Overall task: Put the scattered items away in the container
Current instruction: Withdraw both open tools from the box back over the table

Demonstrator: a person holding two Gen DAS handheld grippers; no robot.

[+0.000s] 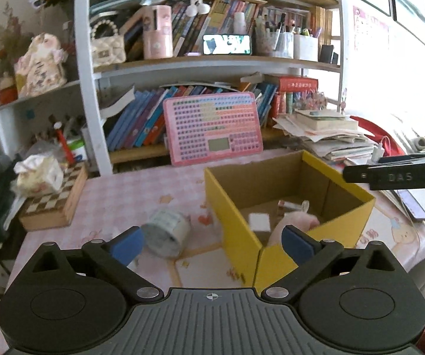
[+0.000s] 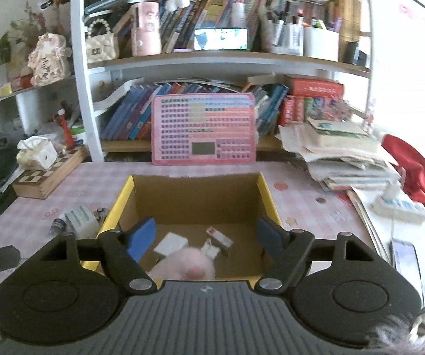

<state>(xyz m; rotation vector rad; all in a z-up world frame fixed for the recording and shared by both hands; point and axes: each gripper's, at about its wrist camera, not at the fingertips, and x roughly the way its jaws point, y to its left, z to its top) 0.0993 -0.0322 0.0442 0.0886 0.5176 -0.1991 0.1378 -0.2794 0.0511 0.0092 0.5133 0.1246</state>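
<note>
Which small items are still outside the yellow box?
Only the white jar on its side and the dark bottle, both left of the yellow box. The pink plush and small packets lie inside.

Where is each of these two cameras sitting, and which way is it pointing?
Left wrist view: sits on the left claw, looking forward over the pink table at the yellow box's corner and a white jar lying beside it; its own open blue-tipped fingers show, and the other claw's black body at right.
Right wrist view: sits on the right claw, held over the box's near edge, looking into it at a pink plush and small packets; its open fingers show.
Both share the box, plush, jar, pink board and bookshelf.
</note>
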